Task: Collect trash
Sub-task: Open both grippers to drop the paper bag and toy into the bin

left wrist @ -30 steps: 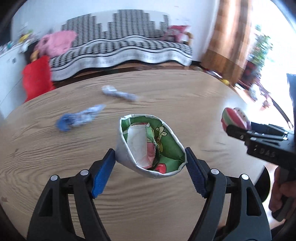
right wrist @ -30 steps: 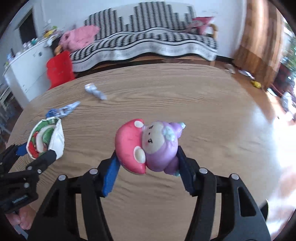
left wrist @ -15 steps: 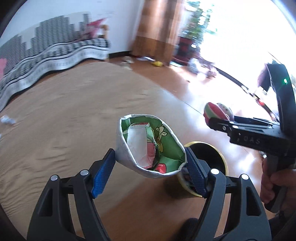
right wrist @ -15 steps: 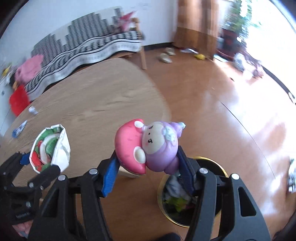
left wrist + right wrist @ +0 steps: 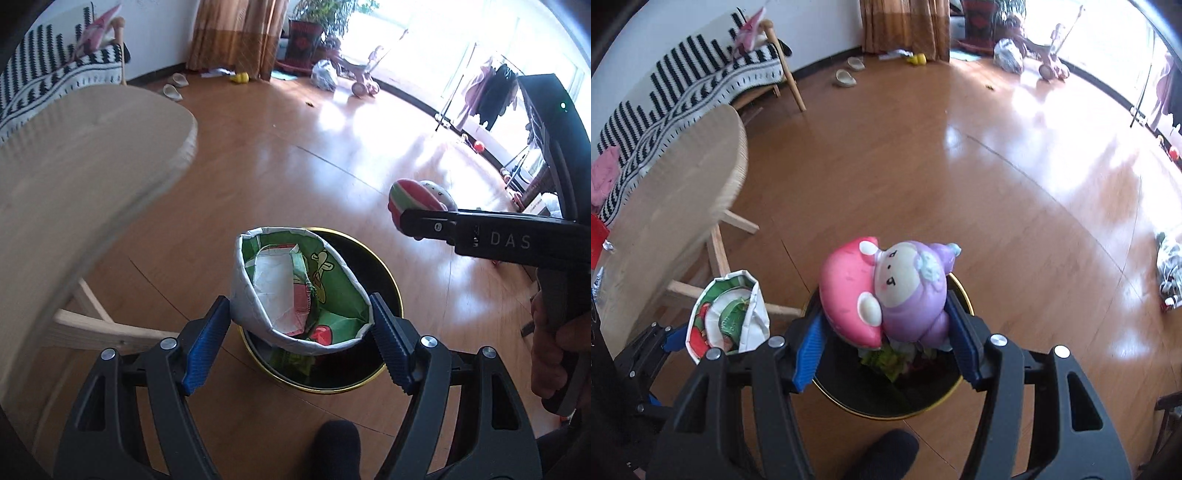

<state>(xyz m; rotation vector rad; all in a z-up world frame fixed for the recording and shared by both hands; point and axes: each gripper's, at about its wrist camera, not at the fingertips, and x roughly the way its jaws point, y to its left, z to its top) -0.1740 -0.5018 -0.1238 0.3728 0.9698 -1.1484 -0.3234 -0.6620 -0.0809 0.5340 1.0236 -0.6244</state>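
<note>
A glossy brown wood floor (image 5: 960, 177) carries nearly everything here. A black, gold-rimmed trash bin (image 5: 886, 391) stands on it with crumpled waste inside, just beside the legs of a pale round wooden table (image 5: 676, 192). Farther off lie two slippers (image 5: 846, 77), a yellow toy (image 5: 918, 59) and a small pink tricycle (image 5: 1049, 70).

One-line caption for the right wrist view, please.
Right gripper holds a mushroom toy above the trash bin; left gripper holds a wrapper beside it.
</note>
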